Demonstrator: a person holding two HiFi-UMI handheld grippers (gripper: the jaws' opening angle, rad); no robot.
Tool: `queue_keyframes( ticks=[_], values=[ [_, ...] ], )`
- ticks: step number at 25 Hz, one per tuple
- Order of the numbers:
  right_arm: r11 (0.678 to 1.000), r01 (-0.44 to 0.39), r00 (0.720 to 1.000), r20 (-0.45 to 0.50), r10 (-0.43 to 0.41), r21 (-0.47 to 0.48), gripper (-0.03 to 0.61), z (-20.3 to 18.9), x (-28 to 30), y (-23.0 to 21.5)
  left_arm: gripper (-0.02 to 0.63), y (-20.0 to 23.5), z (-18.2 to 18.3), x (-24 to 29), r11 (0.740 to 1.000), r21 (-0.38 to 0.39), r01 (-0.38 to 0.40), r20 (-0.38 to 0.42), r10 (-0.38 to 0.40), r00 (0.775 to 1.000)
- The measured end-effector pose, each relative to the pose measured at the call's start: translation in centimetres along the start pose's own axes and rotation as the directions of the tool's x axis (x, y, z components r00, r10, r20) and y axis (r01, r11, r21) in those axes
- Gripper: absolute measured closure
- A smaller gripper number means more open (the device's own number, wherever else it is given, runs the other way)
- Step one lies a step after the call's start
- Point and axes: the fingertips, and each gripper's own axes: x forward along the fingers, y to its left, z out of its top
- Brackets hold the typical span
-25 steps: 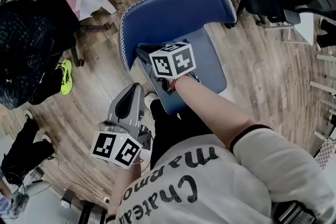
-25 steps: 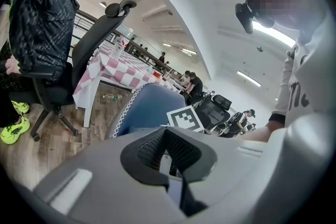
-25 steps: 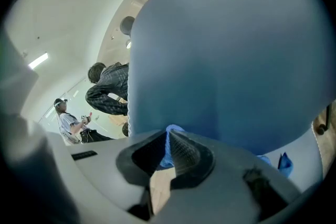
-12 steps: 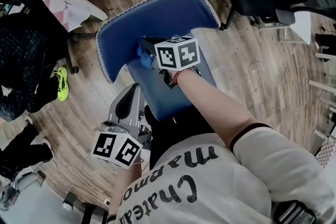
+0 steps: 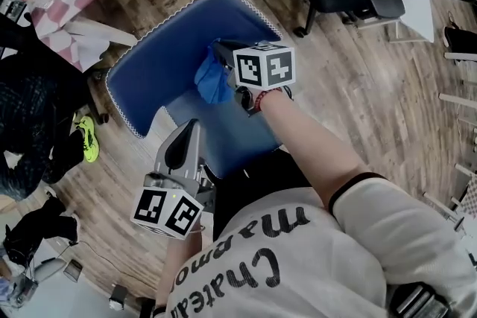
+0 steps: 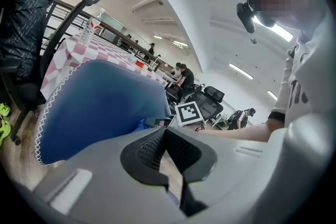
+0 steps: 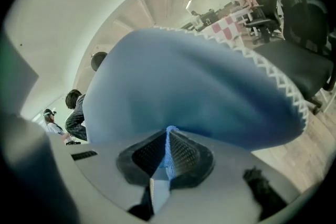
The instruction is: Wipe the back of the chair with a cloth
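My right claw (image 7: 168, 136) is clamped tight on a blue cloth (image 7: 168, 153), which lies against the blue chair back (image 7: 189, 86) with its white zigzag edging, while my left claw (image 6: 166, 132) hangs lower, nearer my body, tips together on nothing.

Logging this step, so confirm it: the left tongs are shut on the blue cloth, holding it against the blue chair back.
Not right. It is the right tongs that are shut on the blue cloth, holding it against the blue chair back. The right gripper view shows the cloth pinched between its jaws. The left tongs are shut on nothing, low and apart from the chair.
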Motion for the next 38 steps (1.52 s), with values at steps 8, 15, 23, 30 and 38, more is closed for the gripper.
queue_keyframes(
  ticks=[8, 15, 23, 30, 38],
  values=[
    [0.996, 0.081, 0.995, 0.059, -0.083, 0.039, 0.552, 1.7, -3.4, -4.5, 0.609, -2.2, -0.5, 2.1, 0.999, 0.023, 0.033, -0.018, -0.033, 0.999],
    [0.987, 0.118, 0.986, 0.104, -0.129, 0.105, 0.552, 2.2, -5.9, -6.9, 0.609, -3.6, -1.0, 2.6, 0.998, 0.038, 0.054, -0.030, -0.053, 0.998],
    [0.972, 0.196, 0.967, 0.138, -0.214, 0.130, 0.552, 1.8, -8.6, -8.8, 0.609, -3.5, -2.5, 1.2, 0.998, 0.041, 0.050, -0.038, -0.048, 0.998],
    [0.973, 0.209, 0.967, 0.126, -0.221, 0.100, 0.552, 0.1, -8.1, -6.5, 0.609, -1.8, -5.5, -0.9, 0.999, 0.024, 0.045, -0.050, -0.044, 0.998],
    [0.988, 0.150, 0.984, 0.093, -0.153, 0.047, 0.552, -2.9, -4.7, 0.0, 0.609, 1.1, -6.2, -5.4, 1.000, 0.003, 0.015, -0.058, -0.015, 0.998]
  ],
)
